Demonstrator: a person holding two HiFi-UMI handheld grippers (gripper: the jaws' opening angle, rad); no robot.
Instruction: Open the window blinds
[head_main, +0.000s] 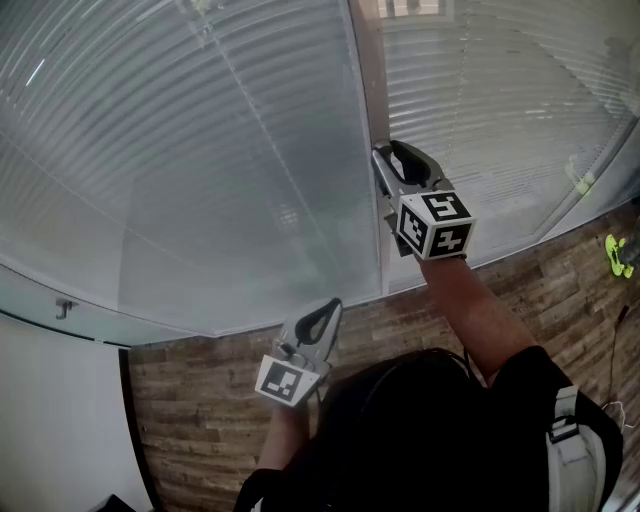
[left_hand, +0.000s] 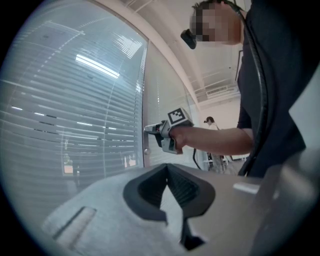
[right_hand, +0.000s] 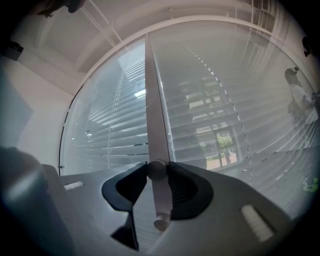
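Note:
Slatted window blinds (head_main: 200, 150) hang closed behind glass, split by a pale upright frame post (head_main: 368, 100). My right gripper (head_main: 385, 160) reaches level to that post and is shut on a small round blinds knob (right_hand: 156, 171), which sits squeezed between its dark pads (right_hand: 182, 187). A second small knob (right_hand: 161, 222) sits lower on the same post. In the left gripper view, the right gripper (left_hand: 150, 129) touches the post. My left gripper (head_main: 330, 308) hangs lower, off the glass, its jaws (left_hand: 167, 167) shut with nothing between them.
Wood-plank floor (head_main: 200, 420) runs below the glass. A yellow-green object (head_main: 620, 255) lies at the right edge. A small metal fitting (head_main: 65, 308) sticks out at the left, above a white wall (head_main: 50, 420). Another person (left_hand: 210, 121) stands far off.

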